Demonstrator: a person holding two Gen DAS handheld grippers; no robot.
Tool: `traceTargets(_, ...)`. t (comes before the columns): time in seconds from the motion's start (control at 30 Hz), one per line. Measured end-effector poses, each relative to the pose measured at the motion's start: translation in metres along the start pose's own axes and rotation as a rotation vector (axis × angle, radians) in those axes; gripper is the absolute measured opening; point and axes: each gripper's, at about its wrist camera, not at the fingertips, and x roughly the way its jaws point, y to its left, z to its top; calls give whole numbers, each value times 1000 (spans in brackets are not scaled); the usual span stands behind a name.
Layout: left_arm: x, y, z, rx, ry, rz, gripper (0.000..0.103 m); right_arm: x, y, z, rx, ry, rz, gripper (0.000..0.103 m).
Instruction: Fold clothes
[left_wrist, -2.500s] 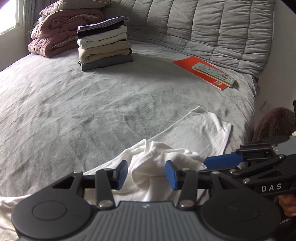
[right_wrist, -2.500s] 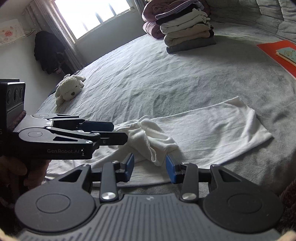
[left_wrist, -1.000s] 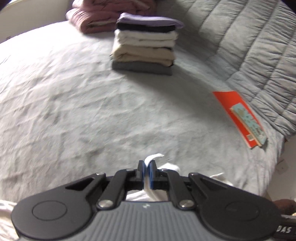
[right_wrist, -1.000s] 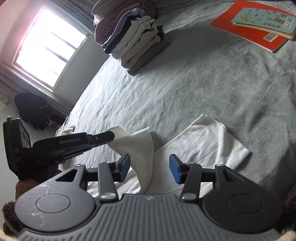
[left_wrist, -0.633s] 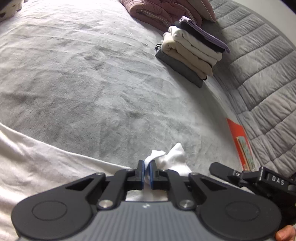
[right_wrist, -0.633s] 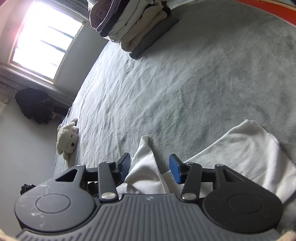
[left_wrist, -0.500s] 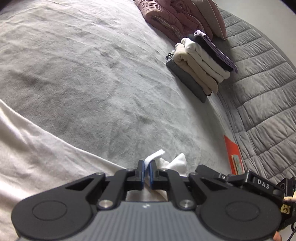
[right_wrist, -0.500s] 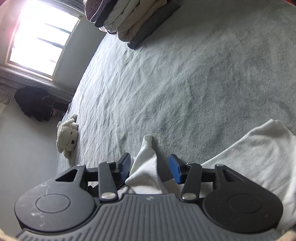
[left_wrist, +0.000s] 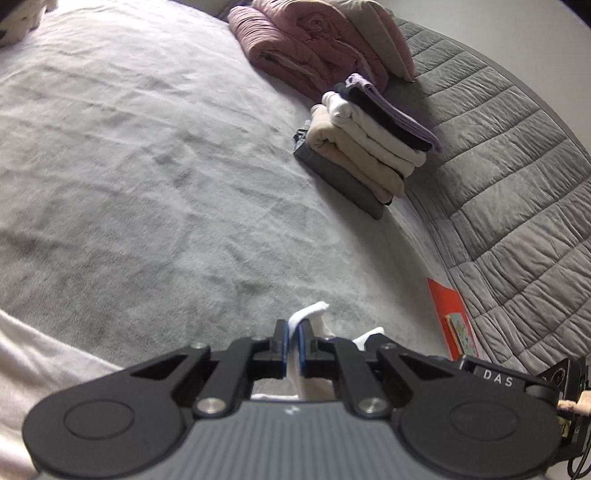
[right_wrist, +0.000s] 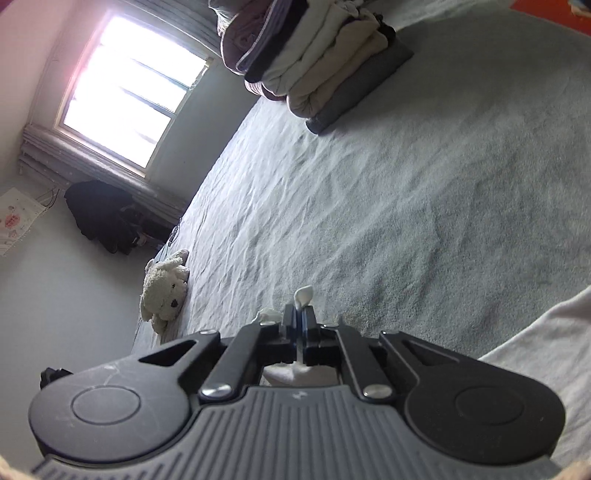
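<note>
A white garment (left_wrist: 309, 309) lies on the grey bed (left_wrist: 166, 184), with more of it spread at the lower left of the left wrist view. My left gripper (left_wrist: 292, 332) is shut on a raised fold of it, the tip poking out past the blue pads. In the right wrist view my right gripper (right_wrist: 298, 317) has its jaws closing onto another fold of the white garment (right_wrist: 303, 294); the pads press on it. The rest of that cloth spreads at the right. The right gripper's body (left_wrist: 495, 376) shows close beside the left one.
A stack of folded clothes (left_wrist: 369, 147) sits at the far side of the bed, pink blankets (left_wrist: 306, 48) behind it. A red book (left_wrist: 448, 314) lies by the quilted grey cover (left_wrist: 517, 184). A plush toy (right_wrist: 164, 291) lies near the bed's edge below the window (right_wrist: 129, 96).
The right gripper's jaws, open around the raised white fold half a second ago, have shut on it. Both grippers have shifted across the bed; the left has rolled while keeping its grip.
</note>
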Motion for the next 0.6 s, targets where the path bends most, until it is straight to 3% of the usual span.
traceTargets(0.13,-13,-33,14,131,-21,-63,5,-51,28,-5,-117,-122,-27,4)
traceTargets(0.33,-24,-102,17,325,-11,-135,5,-115,50,-15,-183,-256,-67,4)
traceTargets(0.6,7,-160,-10,462,95,-131,6,-143,27,-29,-166,-293,-220,4)
